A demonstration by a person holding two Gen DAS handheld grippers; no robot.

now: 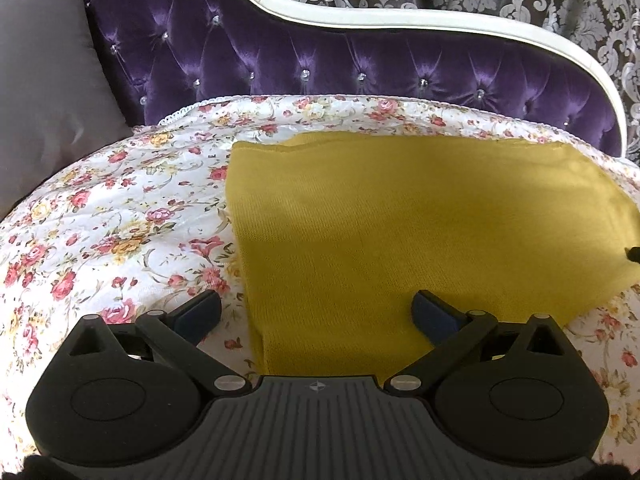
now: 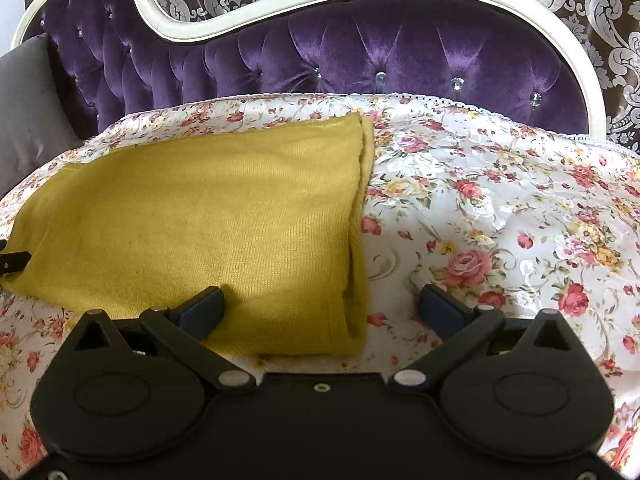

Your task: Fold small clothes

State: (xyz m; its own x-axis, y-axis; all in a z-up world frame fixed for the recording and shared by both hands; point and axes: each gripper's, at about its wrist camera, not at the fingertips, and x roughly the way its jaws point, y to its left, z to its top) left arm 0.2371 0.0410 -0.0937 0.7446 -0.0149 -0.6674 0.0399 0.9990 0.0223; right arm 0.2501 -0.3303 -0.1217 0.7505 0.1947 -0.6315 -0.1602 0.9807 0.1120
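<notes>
A mustard-yellow knitted garment (image 1: pixel 400 220) lies folded flat on the floral bedspread (image 1: pixel 120 220). My left gripper (image 1: pixel 316 310) is open, hovering over the garment's near left corner, one finger over the bedspread and one over the cloth. In the right wrist view the same garment (image 2: pixel 208 216) lies left of centre, with a doubled edge on its right side. My right gripper (image 2: pixel 322 306) is open over the garment's near right corner. Neither holds anything. The other gripper's tip shows at the left edge of the right wrist view (image 2: pixel 14 262).
A purple tufted headboard (image 1: pixel 360 64) with a white frame stands behind the bed. A grey cushion (image 1: pixel 44 92) leans at the left. The floral bedspread (image 2: pixel 500 208) spreads to the right of the garment. Patterned curtains (image 2: pixel 580 8) hang behind.
</notes>
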